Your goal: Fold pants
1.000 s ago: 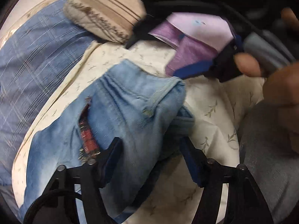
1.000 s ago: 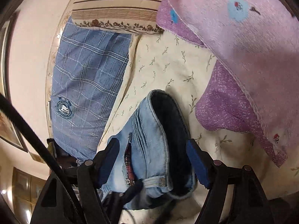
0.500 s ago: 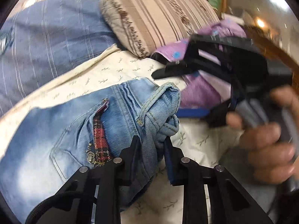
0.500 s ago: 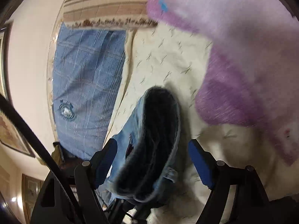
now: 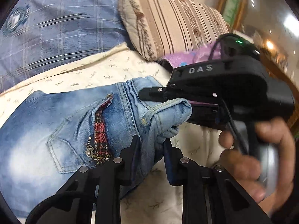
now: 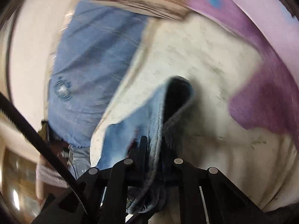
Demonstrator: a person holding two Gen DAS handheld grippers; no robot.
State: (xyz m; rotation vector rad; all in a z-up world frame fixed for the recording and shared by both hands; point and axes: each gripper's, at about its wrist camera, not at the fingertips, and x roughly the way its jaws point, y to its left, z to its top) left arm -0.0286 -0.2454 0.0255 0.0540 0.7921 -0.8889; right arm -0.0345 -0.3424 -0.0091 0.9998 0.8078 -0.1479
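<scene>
The light blue jeans lie on the cream leaf-print bedsheet, waistband end bunched at the right. The left gripper has its jaws clamped on the bunched waistband. The right gripper, held in a hand, has just been closing its jaws and now pinches the waistband edge. A striped pillow lies at the far side.

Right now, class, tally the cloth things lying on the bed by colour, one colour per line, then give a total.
Blue: 2 (jeans, checked cloth)
Purple: 1 (blanket)
Beige striped: 1 (pillow)
Cream: 1 (sheet)
Total: 5
</scene>
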